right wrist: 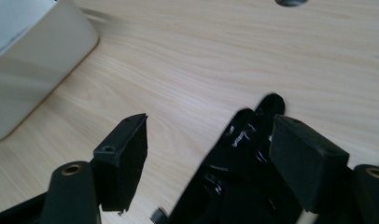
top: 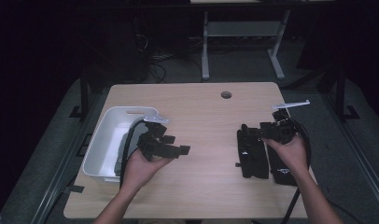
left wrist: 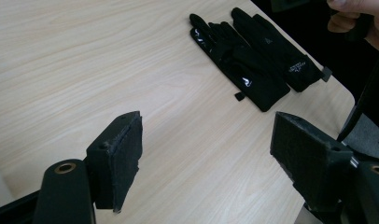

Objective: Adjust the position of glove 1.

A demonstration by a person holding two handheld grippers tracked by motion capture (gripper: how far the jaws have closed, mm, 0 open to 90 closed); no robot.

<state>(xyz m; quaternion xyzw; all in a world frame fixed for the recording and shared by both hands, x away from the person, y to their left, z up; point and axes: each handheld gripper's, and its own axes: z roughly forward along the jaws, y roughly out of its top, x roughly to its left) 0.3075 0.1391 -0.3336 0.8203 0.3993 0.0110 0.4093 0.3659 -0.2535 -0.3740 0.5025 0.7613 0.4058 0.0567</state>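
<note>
Under right claw (right wrist: 208, 163): black gloves (right wrist: 234, 177), counter (right wrist: 215, 60).
Claw wide, nothing gripped; gloves lie below, beside its right pad.

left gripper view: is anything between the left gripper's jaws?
No: the left gripper stands open over bare wooden table, with the pair of black gloves lying farther off, apart from its pads.
</note>
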